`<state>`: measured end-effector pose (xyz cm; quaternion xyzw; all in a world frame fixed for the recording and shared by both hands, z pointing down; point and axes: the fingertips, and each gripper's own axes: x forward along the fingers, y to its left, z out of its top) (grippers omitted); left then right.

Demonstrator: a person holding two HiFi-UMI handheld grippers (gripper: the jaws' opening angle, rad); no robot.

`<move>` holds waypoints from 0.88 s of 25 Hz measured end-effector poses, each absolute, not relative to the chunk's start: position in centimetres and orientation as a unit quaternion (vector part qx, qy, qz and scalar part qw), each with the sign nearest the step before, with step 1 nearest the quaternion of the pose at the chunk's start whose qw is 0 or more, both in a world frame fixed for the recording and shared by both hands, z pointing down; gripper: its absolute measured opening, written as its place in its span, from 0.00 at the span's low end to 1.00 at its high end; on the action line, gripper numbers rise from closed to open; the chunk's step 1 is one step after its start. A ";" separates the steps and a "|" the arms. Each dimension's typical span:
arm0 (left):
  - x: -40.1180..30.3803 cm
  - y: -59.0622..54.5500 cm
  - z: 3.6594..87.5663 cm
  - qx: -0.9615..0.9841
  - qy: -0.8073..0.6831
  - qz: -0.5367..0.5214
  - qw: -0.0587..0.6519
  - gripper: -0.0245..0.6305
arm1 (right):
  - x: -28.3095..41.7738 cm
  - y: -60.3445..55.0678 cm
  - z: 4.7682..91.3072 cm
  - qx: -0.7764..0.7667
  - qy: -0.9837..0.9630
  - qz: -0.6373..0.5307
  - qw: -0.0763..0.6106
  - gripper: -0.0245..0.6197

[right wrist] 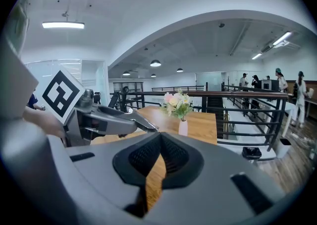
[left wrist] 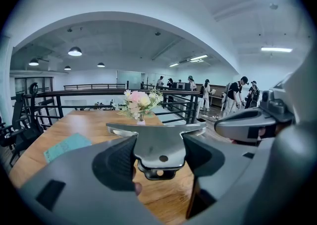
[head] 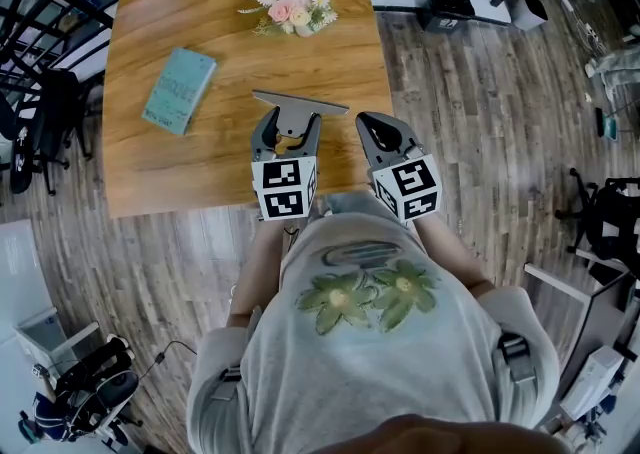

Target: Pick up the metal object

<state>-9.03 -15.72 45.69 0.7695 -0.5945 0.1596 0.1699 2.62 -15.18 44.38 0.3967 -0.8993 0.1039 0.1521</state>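
Note:
A flat T-shaped metal object [head: 298,108] is held off the wooden table [head: 200,157], its wide bar pointing away from me. My left gripper [head: 288,138] is shut on its stem; in the left gripper view the metal object [left wrist: 158,142] sits clamped between the two dark pads [left wrist: 116,162]. My right gripper [head: 385,134] hovers just to the right of it, shut with nothing between its pads [right wrist: 173,157]. In the right gripper view the left gripper [right wrist: 106,120] and the metal bar show at left.
A teal booklet [head: 180,89] lies on the table's left part. A small vase of pink and white flowers [head: 290,2] stands near the far edge. Black railings [right wrist: 237,107] border the table beyond. Office chairs [head: 40,127] stand on the wood floor at left.

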 end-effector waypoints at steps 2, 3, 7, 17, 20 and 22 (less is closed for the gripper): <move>-9.1 -15.7 45.6 0.770 -0.594 0.157 0.170 0.50 | 2.5 -15.1 44.4 0.396 -0.900 0.103 0.153 0.05; -9.2 -15.7 45.6 0.771 -0.594 0.156 0.171 0.50 | 2.4 -15.1 44.4 0.396 -0.900 0.102 0.153 0.05; -9.4 -15.7 45.5 0.771 -0.594 0.152 0.173 0.50 | 2.1 -14.9 44.3 0.393 -0.901 0.100 0.153 0.05; -9.3 -15.8 45.2 0.774 -0.590 0.148 0.174 0.50 | 2.1 -14.7 44.1 0.393 -0.901 0.096 0.156 0.05; -9.2 -15.8 45.2 0.775 -0.590 0.147 0.174 0.50 | 2.1 -14.7 44.2 0.392 -0.901 0.096 0.158 0.05; -9.2 -15.8 45.3 0.775 -0.589 0.147 0.175 0.50 | 2.0 -14.6 44.2 0.391 -0.902 0.096 0.159 0.05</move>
